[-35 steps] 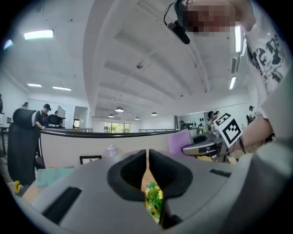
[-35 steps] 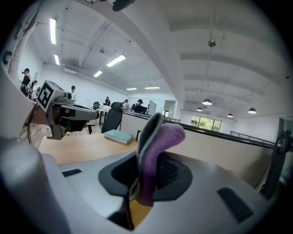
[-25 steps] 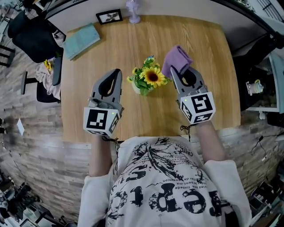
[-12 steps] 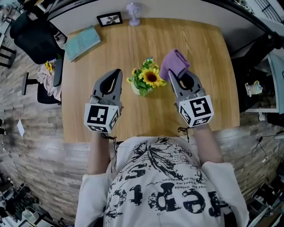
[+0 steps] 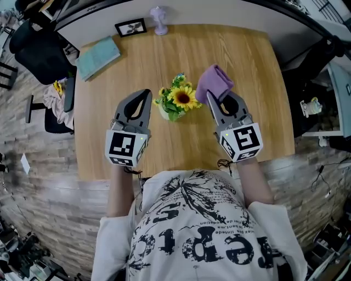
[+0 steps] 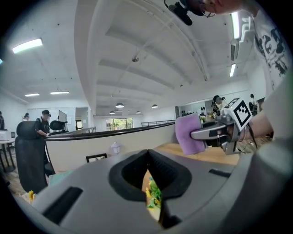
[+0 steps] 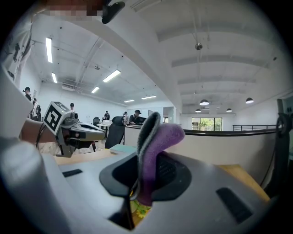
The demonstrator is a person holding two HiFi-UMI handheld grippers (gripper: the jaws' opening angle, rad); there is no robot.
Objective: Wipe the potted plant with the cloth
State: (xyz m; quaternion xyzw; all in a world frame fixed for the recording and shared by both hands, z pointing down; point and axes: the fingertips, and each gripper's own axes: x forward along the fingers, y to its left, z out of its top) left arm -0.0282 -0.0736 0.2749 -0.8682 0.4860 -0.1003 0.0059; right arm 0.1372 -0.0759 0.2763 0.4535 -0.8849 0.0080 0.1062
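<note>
A small potted plant [image 5: 176, 100] with a sunflower and green leaves stands mid-table in the head view. My right gripper [image 5: 210, 94] is shut on a folded purple cloth [image 5: 213, 82], which sticks out past the jaws just right of the flowers. The cloth [image 7: 153, 151] rises between the jaws in the right gripper view. My left gripper [image 5: 146, 93] is shut and empty, just left of the plant. Through its closed jaws the left gripper view shows a sliver of the plant [image 6: 152, 195], and the cloth [image 6: 189, 134] at the right.
On the wooden table [image 5: 241, 60], a teal book [image 5: 97, 57], a black picture frame [image 5: 130, 27] and a small lilac fan [image 5: 158, 12] lie along the far edge. A black chair [image 5: 41, 52] stands off the left side. A low wall borders the table's far side.
Both grippers have stayed almost where they were. The right gripper with the cloth has edged slightly left toward the flowers. The view has shifted a little.
</note>
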